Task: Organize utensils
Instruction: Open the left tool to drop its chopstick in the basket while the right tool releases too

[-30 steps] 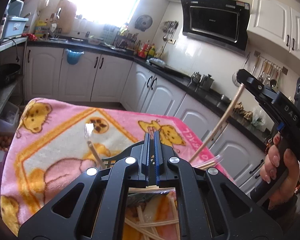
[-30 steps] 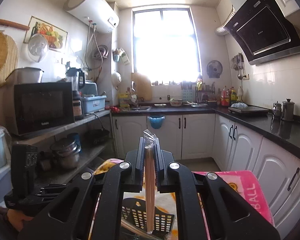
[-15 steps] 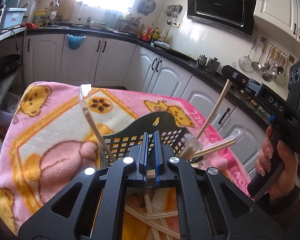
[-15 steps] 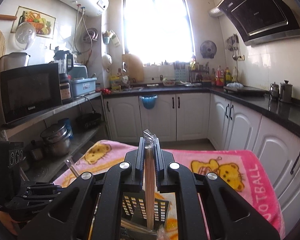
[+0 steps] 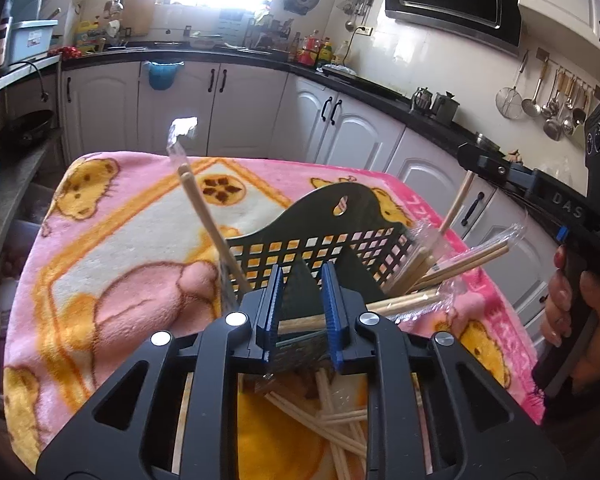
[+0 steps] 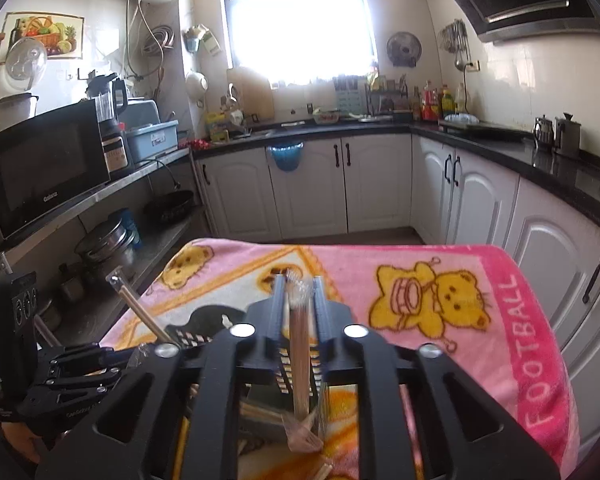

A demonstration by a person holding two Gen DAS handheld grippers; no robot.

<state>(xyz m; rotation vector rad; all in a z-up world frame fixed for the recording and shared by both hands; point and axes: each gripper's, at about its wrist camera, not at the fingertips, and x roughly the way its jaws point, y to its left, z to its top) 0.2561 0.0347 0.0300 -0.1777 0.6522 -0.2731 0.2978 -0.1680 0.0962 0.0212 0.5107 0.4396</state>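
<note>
- Left wrist view: your left gripper [image 5: 300, 312] has its blue fingers spread, with a wrapped chopstick pair [image 5: 404, 304] lying crosswise in the gap between them; you cannot tell whether either pad touches it
- That pair's far end sticks out to the right, toward the black utensil basket [image 5: 332, 236], which sits just ahead of the fingers
- Another wrapped pair [image 5: 208, 224] leans up and left out of the basket's left end, and more wrapped pairs [image 5: 464, 260] fan out of its right end
- Loose chopsticks [image 5: 332, 416] lie crossed under the gripper body on the pink bear blanket [image 5: 112, 248]
- Your right gripper [image 6: 299, 320] is pinching one wrapped chopstick pair [image 6: 300, 360] upright between its fingers, above the basket [image 6: 204, 322]
- From the left view it [image 5: 496, 168] hangs over the basket's right end, its chopsticks [image 5: 456, 204] pointing down
</note>
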